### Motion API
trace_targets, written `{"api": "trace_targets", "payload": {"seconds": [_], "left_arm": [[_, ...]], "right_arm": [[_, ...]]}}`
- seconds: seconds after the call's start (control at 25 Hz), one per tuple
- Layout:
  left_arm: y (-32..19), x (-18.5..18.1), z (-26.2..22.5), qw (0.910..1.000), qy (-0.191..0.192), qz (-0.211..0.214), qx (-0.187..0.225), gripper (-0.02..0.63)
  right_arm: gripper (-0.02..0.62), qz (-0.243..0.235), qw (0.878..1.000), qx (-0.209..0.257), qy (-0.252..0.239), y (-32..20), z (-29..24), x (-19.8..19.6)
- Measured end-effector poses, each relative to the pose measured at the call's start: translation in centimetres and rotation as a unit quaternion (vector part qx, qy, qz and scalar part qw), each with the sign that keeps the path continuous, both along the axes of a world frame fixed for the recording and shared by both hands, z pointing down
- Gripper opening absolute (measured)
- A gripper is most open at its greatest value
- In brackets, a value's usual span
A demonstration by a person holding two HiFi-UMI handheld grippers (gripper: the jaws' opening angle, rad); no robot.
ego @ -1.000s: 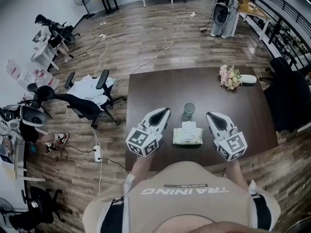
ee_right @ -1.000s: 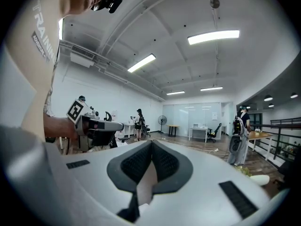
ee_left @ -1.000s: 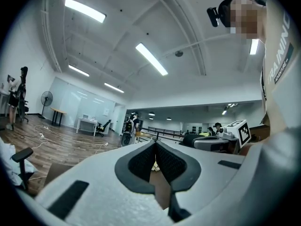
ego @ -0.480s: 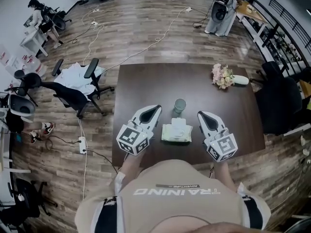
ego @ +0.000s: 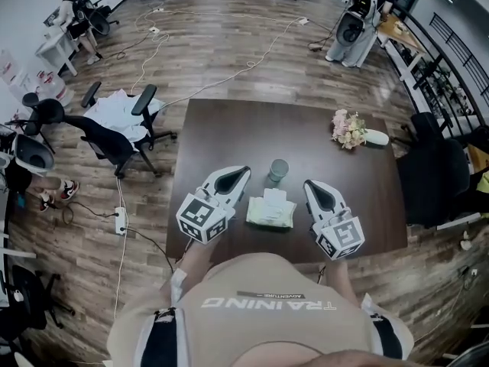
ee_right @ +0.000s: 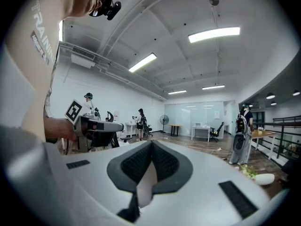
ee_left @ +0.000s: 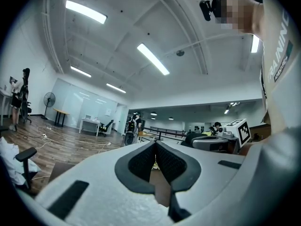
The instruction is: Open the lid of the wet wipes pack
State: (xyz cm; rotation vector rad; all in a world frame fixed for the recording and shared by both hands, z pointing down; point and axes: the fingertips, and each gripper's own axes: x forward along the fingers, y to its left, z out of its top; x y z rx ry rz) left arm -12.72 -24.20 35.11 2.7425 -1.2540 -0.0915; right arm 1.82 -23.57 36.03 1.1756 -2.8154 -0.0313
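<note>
Both grippers are clenched with nothing in them. The left gripper [ego: 242, 172] has its two dark pads pressed together at the tips, and the right gripper [ego: 309, 184] shows the same in its own view. Each is held low over the near half of the table [ego: 229, 128], tips pointing away from the person.

The pack [ego: 271, 212] lies flat on the table between them. The left gripper is at its 9 o'clock and the right at its 3 o'clock, both near it but touching neither side. A white patch sits on the pack's top toward the far end. Whether that is the lid raised or flat cannot be told from the head view.

At the pack's 12 o'clock, just beyond it, a cup [ego: 278, 170] stands upright. Its contents cannot be made out.

At about 2 o'clock, near the table's far right edge, a white vase [ego: 376, 137] appears to lie on its side. Flowers [ego: 346, 128] spill from its mouth toward the table's middle.

Off the table, at about 10 o'clock, a chair [ego: 114, 140] stands on the wooden floor with a white cloth [ego: 122, 119] draped on it.
</note>
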Motion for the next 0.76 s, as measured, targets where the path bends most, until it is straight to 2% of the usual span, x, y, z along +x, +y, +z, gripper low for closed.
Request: {"api": "trace_targets", "payload": {"seconds": [0.32,0.76], "left_arm": [[1.2,-0.2,0.5,1.0000,0.003,-0.004,-0.006,0.009],[1.6,0.2,-0.4,0.9998,0.014,-0.006,0.012,0.009]], "right_arm": [[0.014,-0.001,1.000,0.001,-0.003,0.8,0.5,0.0],[0.014,0.007,1.000,0.011,-0.008,0.8,0.0,0.8]]}}
